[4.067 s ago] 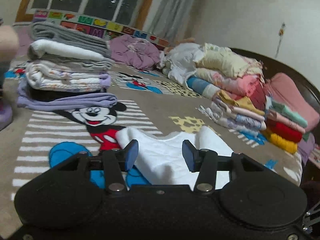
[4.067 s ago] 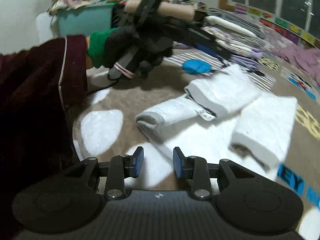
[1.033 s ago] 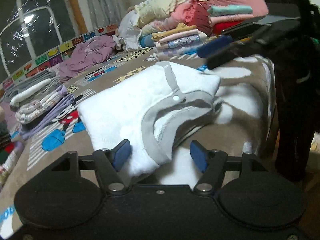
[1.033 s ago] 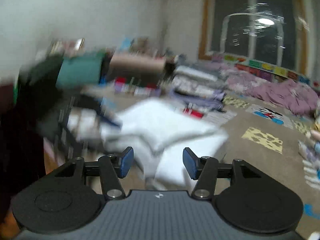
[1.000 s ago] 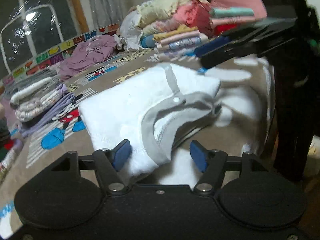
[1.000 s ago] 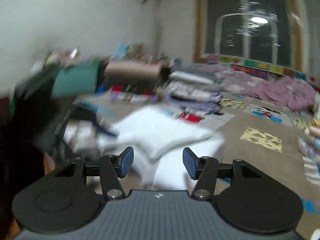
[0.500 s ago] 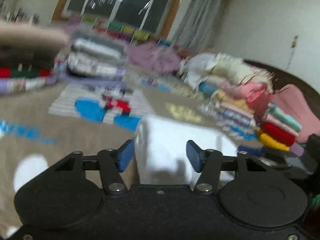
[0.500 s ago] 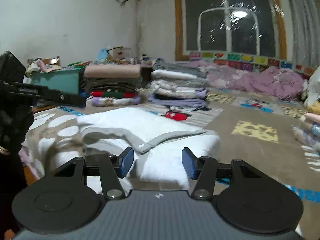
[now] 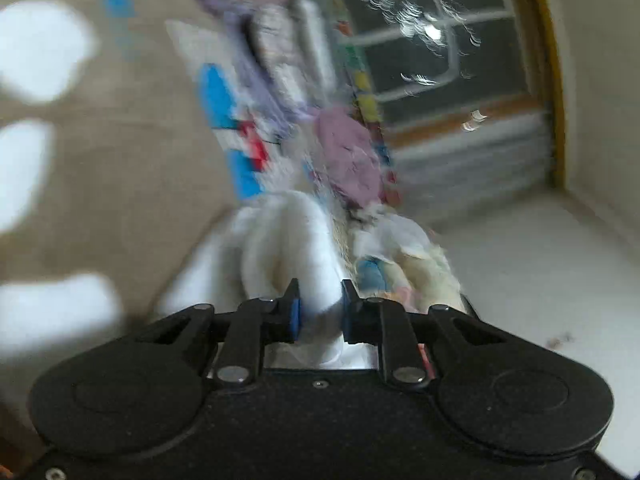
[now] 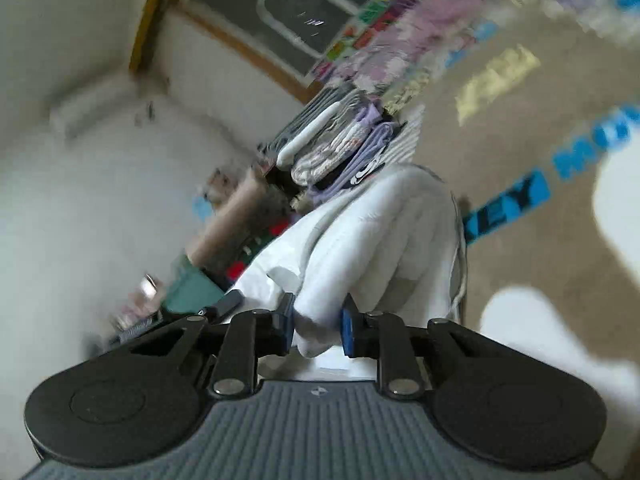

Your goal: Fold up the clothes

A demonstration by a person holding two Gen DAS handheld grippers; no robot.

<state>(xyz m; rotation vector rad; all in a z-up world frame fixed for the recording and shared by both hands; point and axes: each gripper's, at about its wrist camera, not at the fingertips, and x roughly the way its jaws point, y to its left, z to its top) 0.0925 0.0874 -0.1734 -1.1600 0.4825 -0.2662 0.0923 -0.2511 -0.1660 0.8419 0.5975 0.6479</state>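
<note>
The patterned bed (image 10: 520, 280) is seen tilted in both views. The white garment (image 10: 380, 240) (lower centre of each frame) is bunched, extending straight ahead of each hand-held gripper: left (image 9: 317, 316) and right (image 10: 316, 326) are each clamped on it, equally near.

White garment (image 10: 384, 232) with grey trim; tan blanket (image 10: 560, 240) with blue lettering.

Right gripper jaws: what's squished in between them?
A bunched fold of the white garment, pinched in the right gripper. The right wrist view shows it.
</note>
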